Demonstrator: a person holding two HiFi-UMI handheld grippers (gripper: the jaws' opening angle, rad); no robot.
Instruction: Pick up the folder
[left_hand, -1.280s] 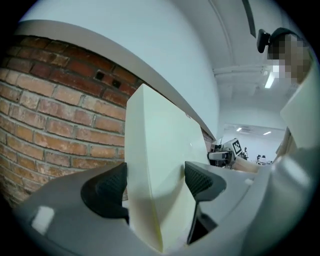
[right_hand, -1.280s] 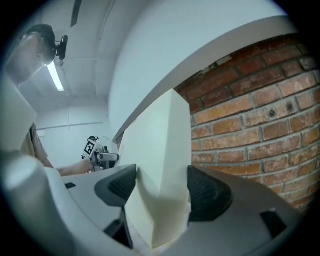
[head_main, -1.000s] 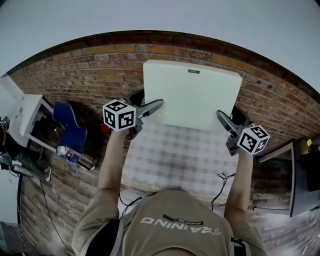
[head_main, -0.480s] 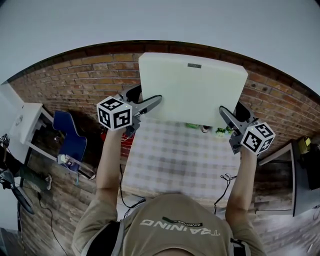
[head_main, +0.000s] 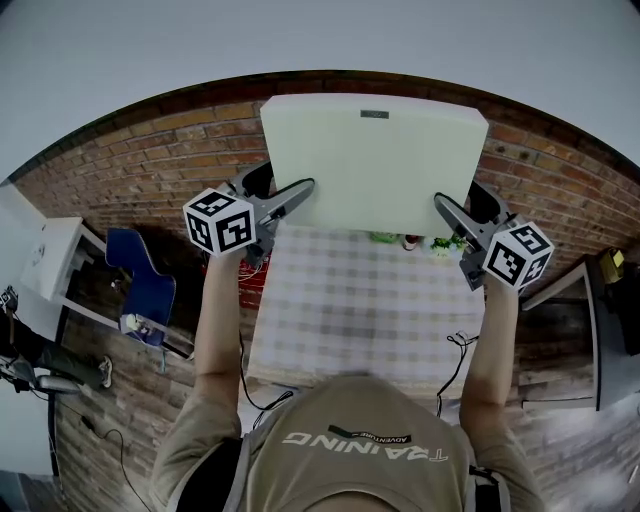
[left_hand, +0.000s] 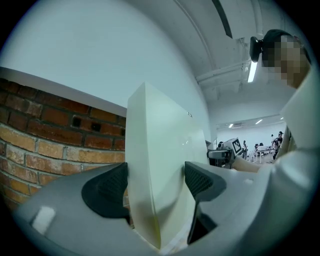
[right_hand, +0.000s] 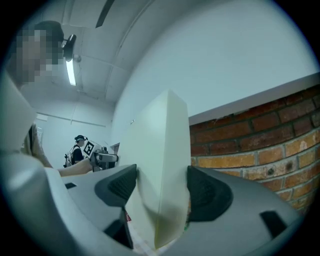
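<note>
now, the left gripper (head_main: 298, 192) is clamped on the left edge of the pale folder (head_main: 375, 160), a pad on each face. the folder hangs between the two grippers, lifted clear of the checked tablecloth (head_main: 360, 310), with the brick wall (left_hand: 45, 145) behind it. over on the right, the right gripper (head_main: 447, 210) pinches the folder's right edge the same way, jaws closed tight onto it.

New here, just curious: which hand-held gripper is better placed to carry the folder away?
Left, narrowly. The left hand-held gripper and right hand-held gripper are each shut on a lower corner of the folder, but the left jaw seems to reach farther across its face.
</note>
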